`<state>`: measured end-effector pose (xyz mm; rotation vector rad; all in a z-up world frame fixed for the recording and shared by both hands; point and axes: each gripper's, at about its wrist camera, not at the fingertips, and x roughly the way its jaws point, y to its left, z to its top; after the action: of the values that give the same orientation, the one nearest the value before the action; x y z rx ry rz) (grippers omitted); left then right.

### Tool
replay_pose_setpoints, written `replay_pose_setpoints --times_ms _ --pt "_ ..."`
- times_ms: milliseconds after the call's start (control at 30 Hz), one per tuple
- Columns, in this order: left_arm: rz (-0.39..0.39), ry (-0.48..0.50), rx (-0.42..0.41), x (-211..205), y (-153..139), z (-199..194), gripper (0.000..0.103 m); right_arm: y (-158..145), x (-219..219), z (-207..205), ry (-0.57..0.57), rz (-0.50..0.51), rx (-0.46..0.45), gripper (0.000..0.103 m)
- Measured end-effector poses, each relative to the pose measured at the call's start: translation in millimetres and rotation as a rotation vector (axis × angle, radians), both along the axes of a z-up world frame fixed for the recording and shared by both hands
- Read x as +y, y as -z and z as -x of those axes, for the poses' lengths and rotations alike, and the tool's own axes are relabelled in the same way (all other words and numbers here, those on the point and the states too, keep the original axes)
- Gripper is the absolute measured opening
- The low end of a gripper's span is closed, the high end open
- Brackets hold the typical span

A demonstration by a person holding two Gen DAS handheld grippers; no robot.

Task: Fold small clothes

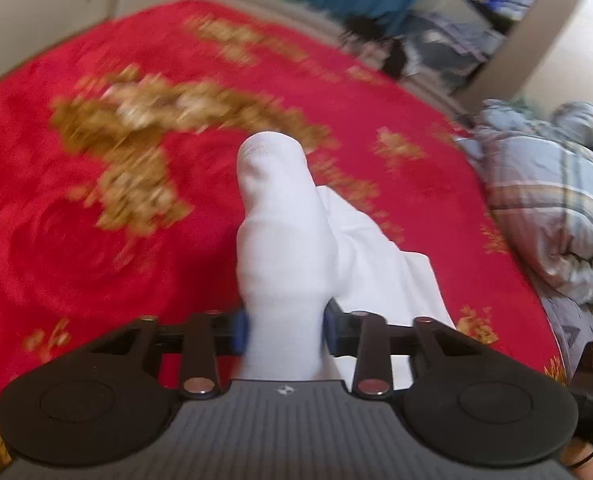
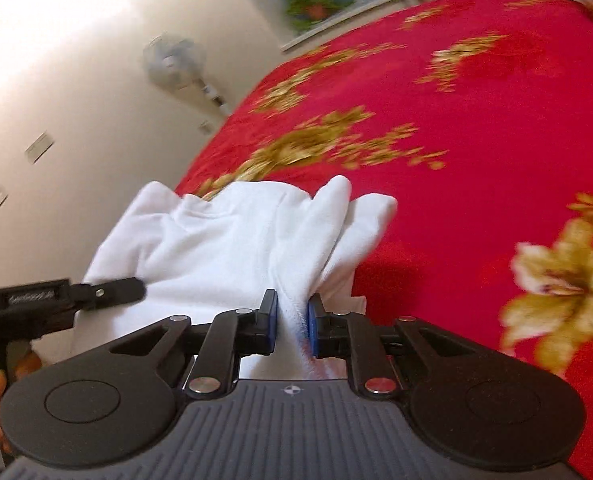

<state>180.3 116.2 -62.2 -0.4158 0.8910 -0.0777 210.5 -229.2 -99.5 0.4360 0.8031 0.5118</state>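
A white garment [image 1: 284, 216] hangs bunched over the red bedspread, held from both ends. In the left wrist view my left gripper [image 1: 285, 328] is shut on a thick roll of the cloth, which fills the gap between the blue pads and stands up ahead of them. In the right wrist view my right gripper [image 2: 292, 320] is shut on a narrow pinched ridge of the same white garment [image 2: 224, 240], which fans out beyond the pads. One of the left gripper's fingers [image 2: 108, 290] reaches into that view from the left, against the cloth, with a hand behind it.
The bed carries a red bedspread with gold flowers [image 1: 96, 240], also wide in the right wrist view [image 2: 476, 140]. A striped bluish quilt [image 1: 552, 200] lies heaped at its right edge. A pale wall with a fan [image 2: 172, 60] runs along the bed's left side.
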Motion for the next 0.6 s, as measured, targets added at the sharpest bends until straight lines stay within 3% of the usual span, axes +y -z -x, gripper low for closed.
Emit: replay_pose_setpoints --times_ms 100,200,333,433,500,567,600 --pt "-0.066 -0.006 0.071 16.6 12.1 8.0 0.045 15.7 14.9 -5.9 -0.026 0.059 0.070 0.016" --pt "-0.167 0.070 0.015 19.4 4.4 29.5 0.045 33.3 23.7 -7.5 -0.050 0.136 0.152 0.017" --pt "-0.173 0.169 -0.053 12.4 -3.4 56.2 0.045 31.1 27.3 -4.6 -0.062 0.155 0.132 0.017" --pt "-0.166 0.252 -0.080 -4.4 10.3 66.1 0.046 30.7 24.4 -4.3 -0.060 0.156 0.132 0.017" --pt "-0.144 0.300 -0.014 -10.5 36.1 64.9 0.046 30.3 26.9 -0.8 -0.061 0.170 0.122 0.019" --pt "-0.246 0.313 0.086 -19.7 59.2 61.6 0.041 29.5 23.3 3.2 -0.063 0.179 0.115 0.023" --pt "-0.275 0.328 0.074 -24.0 59.3 62.6 0.042 28.3 20.5 5.2 -0.065 0.172 0.118 0.032"
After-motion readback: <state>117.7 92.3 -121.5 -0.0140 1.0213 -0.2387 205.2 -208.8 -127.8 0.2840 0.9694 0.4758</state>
